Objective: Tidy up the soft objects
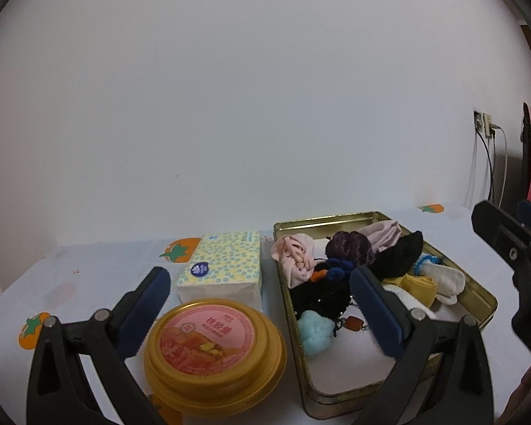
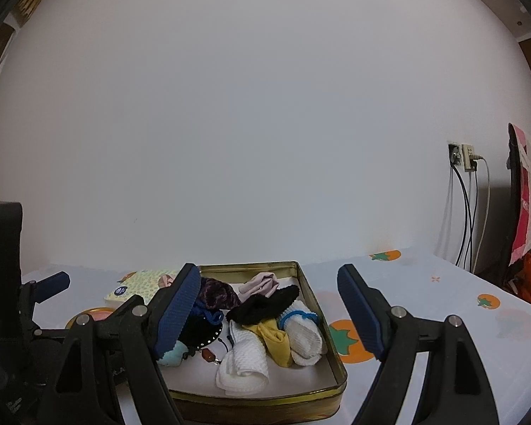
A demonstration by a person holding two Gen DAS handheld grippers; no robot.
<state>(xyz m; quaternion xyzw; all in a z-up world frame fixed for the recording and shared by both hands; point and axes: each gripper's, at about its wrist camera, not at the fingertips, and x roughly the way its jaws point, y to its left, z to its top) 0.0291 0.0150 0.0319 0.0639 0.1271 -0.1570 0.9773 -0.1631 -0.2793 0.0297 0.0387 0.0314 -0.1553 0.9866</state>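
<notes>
Hovering over the table [image 1: 88,269], both grippers hold nothing: the left gripper [image 1: 262,295] spread wide above the round gold container [image 1: 214,357] and the gold tin [image 1: 478,285], the right gripper [image 2: 270,306] gaping too. The soft objects [image 2: 262,322], socks and scrunchies, lie heaped inside that tin, beside the tissue pack [image 1: 223,265].

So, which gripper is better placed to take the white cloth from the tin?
Probably the right gripper. Its open jaws point over the gold tin, with the white cloth just ahead between them. The left gripper is open too, but it straddles the round gold container beside the tin.
</notes>
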